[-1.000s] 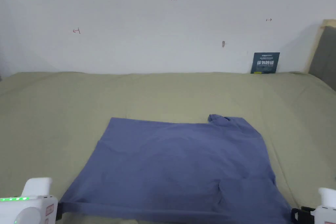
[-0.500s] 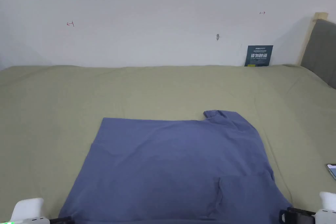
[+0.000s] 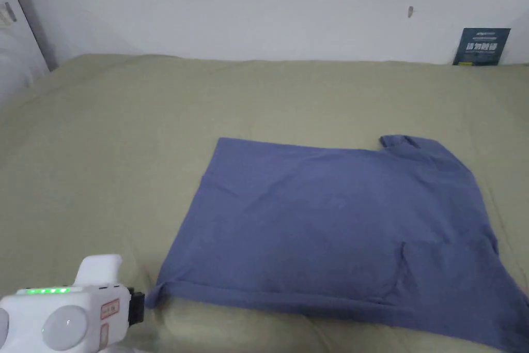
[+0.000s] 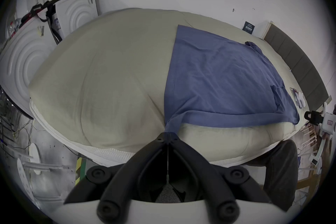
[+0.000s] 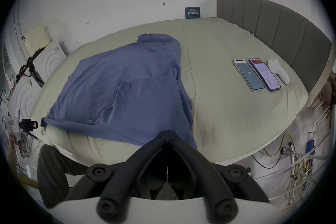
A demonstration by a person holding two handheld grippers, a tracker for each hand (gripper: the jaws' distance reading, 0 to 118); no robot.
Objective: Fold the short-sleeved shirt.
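On the bed (image 3: 129,126), covered in a pale green sheet, the blue shirt (image 3: 336,225) lies spread flat and partly folded, its collar (image 3: 400,141) at the far right corner and its near edge hanging a little over the front of the mattress. The left gripper (image 4: 167,138) has its jaws pressed together on the shirt's near left corner, the cloth drawn to a point between the tips; in the head view its white body with a green light sits at the lower left, just beside that corner (image 3: 155,292). The right gripper (image 5: 168,134) is closed too, its tips right at the near right edge of the shirt, with blue cloth running up to them; whether both jaws truly pinch the cloth I cannot tell, since the tips hide the contact. From the left gripper view the right gripper shows well apart at the far right, beside the shirt's other near corner (image 4: 295,118).

To the right of the shirt, well apart from it, two phones (image 5: 256,75) lie side by side on the sheet with a white remote (image 5: 278,71) just beside them, near the grey headboard (image 5: 272,28). A dark sign (image 3: 481,46) leans against the wall (image 3: 284,8) behind the bed.
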